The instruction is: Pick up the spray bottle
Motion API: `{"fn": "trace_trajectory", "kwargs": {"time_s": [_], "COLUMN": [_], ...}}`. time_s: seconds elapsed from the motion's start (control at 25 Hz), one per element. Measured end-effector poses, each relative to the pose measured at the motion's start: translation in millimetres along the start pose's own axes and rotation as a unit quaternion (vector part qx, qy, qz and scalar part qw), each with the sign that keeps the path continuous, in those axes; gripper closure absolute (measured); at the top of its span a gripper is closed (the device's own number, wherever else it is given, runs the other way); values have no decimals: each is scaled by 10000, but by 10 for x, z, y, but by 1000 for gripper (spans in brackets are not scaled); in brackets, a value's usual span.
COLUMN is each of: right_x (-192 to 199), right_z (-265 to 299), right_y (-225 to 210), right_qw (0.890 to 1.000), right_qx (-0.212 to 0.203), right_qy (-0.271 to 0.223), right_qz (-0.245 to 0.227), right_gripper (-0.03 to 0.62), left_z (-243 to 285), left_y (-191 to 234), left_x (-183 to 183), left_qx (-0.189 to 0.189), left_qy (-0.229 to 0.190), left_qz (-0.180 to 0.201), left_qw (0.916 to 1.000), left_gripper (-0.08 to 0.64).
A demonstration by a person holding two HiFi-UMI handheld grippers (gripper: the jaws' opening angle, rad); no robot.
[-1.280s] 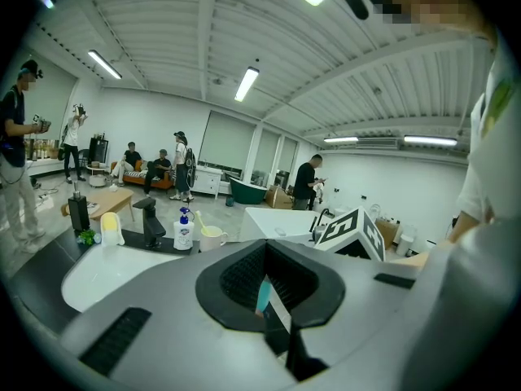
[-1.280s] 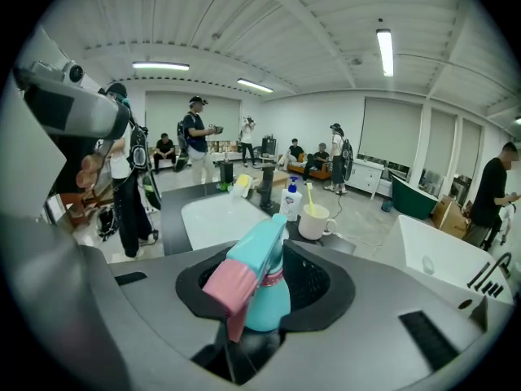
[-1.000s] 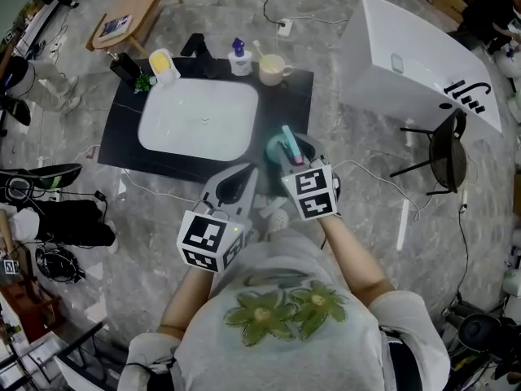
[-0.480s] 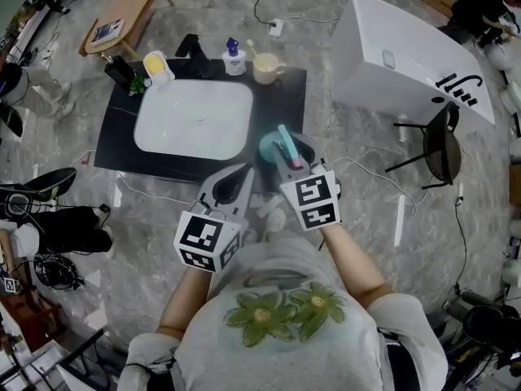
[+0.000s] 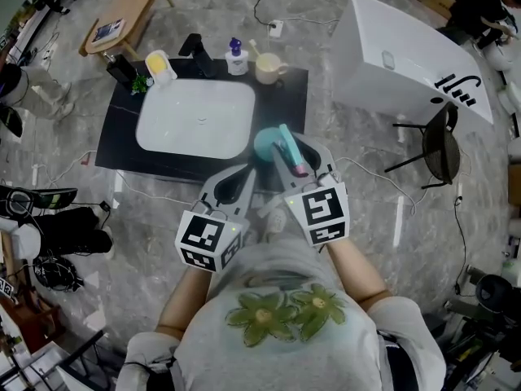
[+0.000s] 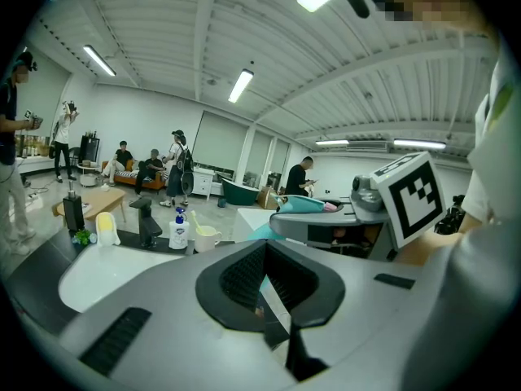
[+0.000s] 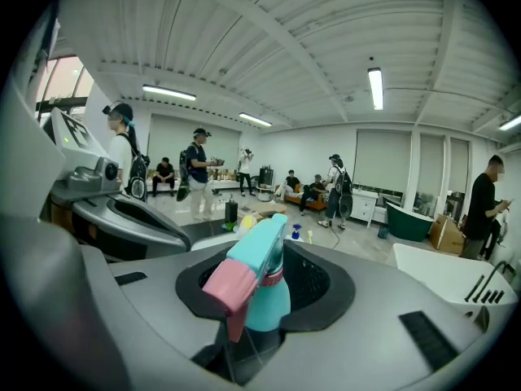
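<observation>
In the head view, we see the right gripper (image 5: 295, 155) clamped on a teal plastic spray bottle with a pink trigger (image 5: 269, 143). The bottle shows over the near right corner of the black counter (image 5: 286, 96), just right of the white rectangular basin (image 5: 195, 116). A cream mug (image 5: 269, 68) and a white pump bottle with a blue cap (image 5: 236, 58) stand along the counter's far edge. The left gripper (image 5: 241, 179) sits to the left of the right one, apart from the bottle. In the left gripper view, we find its jaws meeting at the tips with nothing between them, and the bottle's teal head shows off to the right, in the other gripper. In the right gripper view, the jaws stand fairly wide with their dark pads on either side of the bottle's body. The pink trigger points back toward the camera.
</observation>
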State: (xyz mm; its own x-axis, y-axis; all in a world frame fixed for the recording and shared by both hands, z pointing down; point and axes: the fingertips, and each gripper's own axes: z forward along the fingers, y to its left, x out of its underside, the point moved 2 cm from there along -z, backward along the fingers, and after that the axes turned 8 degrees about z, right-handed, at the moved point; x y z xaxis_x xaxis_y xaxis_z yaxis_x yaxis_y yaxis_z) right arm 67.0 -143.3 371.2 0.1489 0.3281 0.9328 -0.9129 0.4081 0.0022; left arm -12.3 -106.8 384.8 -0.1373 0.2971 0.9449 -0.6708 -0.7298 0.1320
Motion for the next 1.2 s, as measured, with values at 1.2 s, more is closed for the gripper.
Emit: {"fn": "trace_trajectory", "kwargs": {"time_s": [1.2], "right_x": [-603], "right_z": [-547], "right_y": [174], "right_qw": [9970], "right_qx": [-9], "right_qy": [-763], "right_qz": [-142], "right_gripper": [457], "left_z": [-140], "left_y": [41], "left_x": [-13], "left_qx": [-56], "left_qy": [-78], "left_qz": [3], "left_qw": [10000], "left_gripper": [551]}}
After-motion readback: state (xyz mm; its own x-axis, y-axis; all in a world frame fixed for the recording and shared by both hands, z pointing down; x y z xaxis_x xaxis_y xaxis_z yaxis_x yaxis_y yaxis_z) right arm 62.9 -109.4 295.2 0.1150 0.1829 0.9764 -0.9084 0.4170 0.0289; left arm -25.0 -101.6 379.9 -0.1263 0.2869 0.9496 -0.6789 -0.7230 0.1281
